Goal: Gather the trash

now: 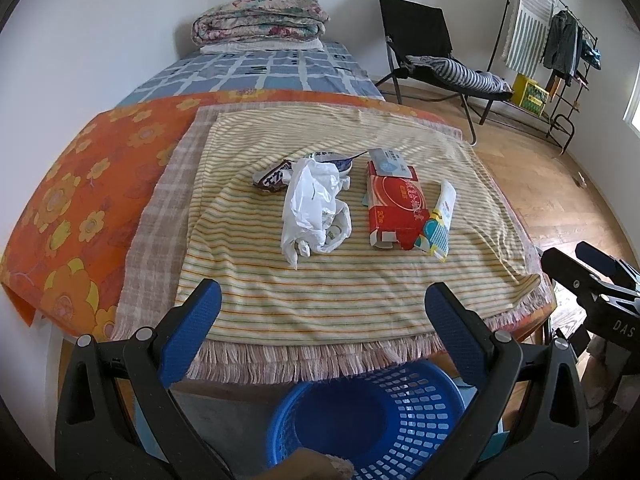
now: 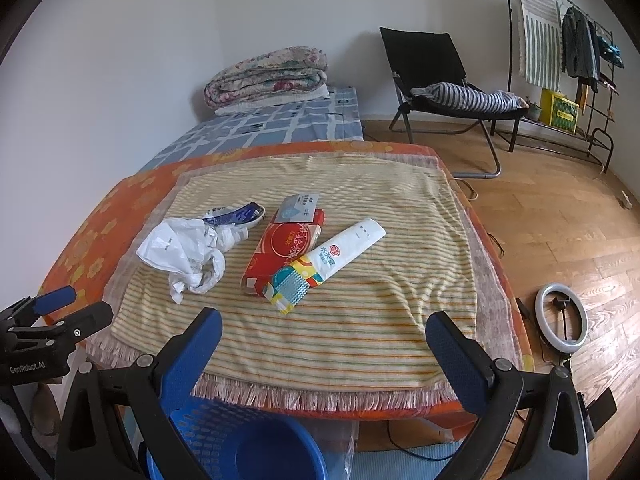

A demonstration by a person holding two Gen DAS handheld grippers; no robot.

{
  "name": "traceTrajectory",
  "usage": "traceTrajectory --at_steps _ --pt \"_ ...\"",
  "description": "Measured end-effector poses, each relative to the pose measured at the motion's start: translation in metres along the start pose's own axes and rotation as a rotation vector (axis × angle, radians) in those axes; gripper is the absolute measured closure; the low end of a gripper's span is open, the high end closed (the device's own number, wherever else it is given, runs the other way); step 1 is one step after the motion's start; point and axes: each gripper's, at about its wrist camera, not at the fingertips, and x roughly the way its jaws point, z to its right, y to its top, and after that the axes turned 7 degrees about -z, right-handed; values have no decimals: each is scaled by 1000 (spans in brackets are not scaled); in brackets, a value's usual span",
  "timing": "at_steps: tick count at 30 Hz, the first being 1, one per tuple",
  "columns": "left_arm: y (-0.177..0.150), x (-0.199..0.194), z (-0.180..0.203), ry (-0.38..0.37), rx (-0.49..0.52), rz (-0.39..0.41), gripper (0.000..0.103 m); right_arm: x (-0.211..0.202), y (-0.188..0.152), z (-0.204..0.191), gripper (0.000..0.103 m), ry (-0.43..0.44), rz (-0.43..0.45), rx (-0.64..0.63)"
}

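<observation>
Trash beside perhaps bowl

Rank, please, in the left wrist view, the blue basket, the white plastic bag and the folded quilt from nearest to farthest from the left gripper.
From the left gripper:
1. Blue basket, just below the fingers, on the floor at the bed's edge.
2. White plastic bag, mid-blanket, ahead.
3. Folded quilt, far end of the bed, by the wall.
</observation>
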Motion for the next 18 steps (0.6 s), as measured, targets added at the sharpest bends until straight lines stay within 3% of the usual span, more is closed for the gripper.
traceTrajectory --at_steps 18 --pt "-2 7 -4 -17 -2 -39 0 11 -2 7 0 -16 -38 8"
